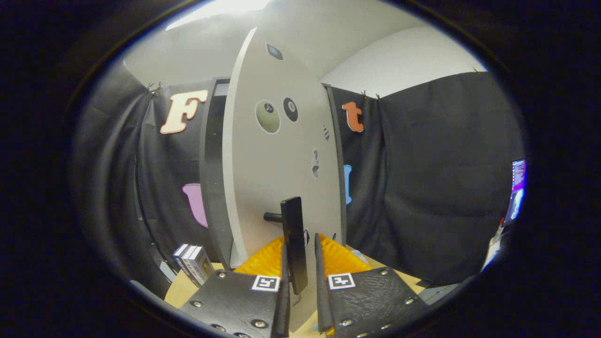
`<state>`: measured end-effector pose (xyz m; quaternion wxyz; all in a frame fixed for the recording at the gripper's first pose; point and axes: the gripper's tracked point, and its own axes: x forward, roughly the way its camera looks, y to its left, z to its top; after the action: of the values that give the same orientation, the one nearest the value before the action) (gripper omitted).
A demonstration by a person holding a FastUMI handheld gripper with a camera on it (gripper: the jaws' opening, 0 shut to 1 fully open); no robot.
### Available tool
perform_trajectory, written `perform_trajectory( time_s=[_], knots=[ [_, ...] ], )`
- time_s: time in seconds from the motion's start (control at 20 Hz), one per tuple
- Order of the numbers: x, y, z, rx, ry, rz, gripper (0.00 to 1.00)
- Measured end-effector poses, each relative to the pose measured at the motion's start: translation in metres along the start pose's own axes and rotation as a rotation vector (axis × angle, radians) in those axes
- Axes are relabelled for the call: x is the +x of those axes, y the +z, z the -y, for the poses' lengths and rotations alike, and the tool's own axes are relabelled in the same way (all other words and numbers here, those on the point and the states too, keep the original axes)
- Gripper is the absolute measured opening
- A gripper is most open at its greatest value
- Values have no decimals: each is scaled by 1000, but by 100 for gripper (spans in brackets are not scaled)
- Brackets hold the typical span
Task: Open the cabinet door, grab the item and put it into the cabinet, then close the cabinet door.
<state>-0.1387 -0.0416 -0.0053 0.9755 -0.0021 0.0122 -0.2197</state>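
Observation:
The white cabinet door (277, 178) stands close in front of me, with round stickers on its upper part. Its black bar handle (294, 234) stands upright on a short stub and sits between my gripper's (300, 240) fingers. The left finger (284, 277) lies against the handle. A thin strip of the door shows between the handle and the right finger (320, 277), so the fingers stand narrowly open around the bar. The cabinet's dark body (213, 164) shows beside the door's left edge. Several small boxes (192, 263) stand on the wooden table (181, 288), left of the fingers.
Black cloth walls close in on the left and right. A lit screen (516, 188) stands far right, beyond the table's edge. The small boxes stand near the cabinet's lower left corner.

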Motion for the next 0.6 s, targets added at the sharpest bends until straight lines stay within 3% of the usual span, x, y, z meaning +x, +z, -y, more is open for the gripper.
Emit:
perform_trajectory(
  time_s=[0.3, 0.6],
  knots=[
    [-9, 5, 36, -3, -22, -17, 23],
    [-12, 2, 49, 113, 80, -77, 23]
  ],
)
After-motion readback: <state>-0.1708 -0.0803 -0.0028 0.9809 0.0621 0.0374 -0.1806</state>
